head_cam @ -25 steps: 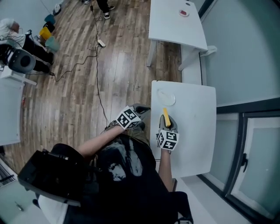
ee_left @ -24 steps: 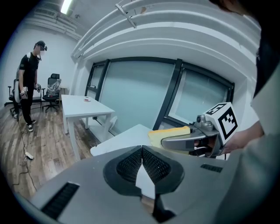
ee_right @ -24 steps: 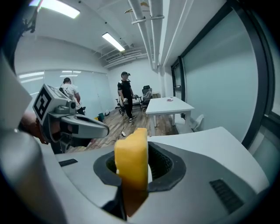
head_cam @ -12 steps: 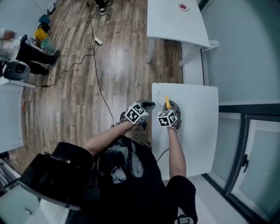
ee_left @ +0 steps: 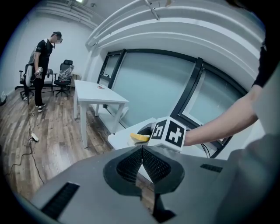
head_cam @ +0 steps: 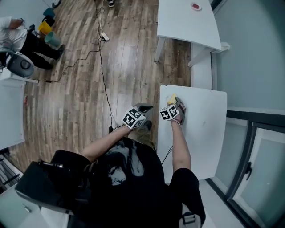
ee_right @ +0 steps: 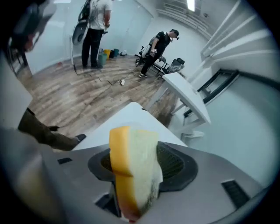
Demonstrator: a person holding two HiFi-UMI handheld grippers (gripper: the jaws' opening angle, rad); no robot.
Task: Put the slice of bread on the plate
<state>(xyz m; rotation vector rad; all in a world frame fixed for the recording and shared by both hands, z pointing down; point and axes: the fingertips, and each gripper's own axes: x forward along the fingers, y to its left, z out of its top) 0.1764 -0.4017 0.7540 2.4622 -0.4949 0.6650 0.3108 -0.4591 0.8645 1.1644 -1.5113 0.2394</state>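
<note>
The slice of bread (ee_right: 133, 166), pale crumb with a yellow-orange crust, stands on edge between the jaws of my right gripper (ee_right: 140, 159). Those jaws are opening: the bread leans on the left pad, and the mesh of the right pad (ee_right: 175, 162) shows beside it. In the head view the right gripper (head_cam: 176, 105) hangs over the left far corner of the white table (head_cam: 202, 133), and the bread (head_cam: 172, 99) sits over the faint white plate (head_cam: 168, 95). My left gripper (head_cam: 144, 107) is off the table's left edge, its jaws (ee_left: 142, 151) shut and empty.
A second white table (head_cam: 189, 20) with a small red thing (head_cam: 196, 6) stands farther off. A cable (head_cam: 103, 67) runs over the wooden floor. People stand in the room's far part (ee_right: 94, 30). A glass wall (head_cam: 254, 147) lines the right side.
The right gripper has carried the bread from the table's middle to its left far corner, lowering and rolling. The left gripper has shifted slightly and stays beside the table.
</note>
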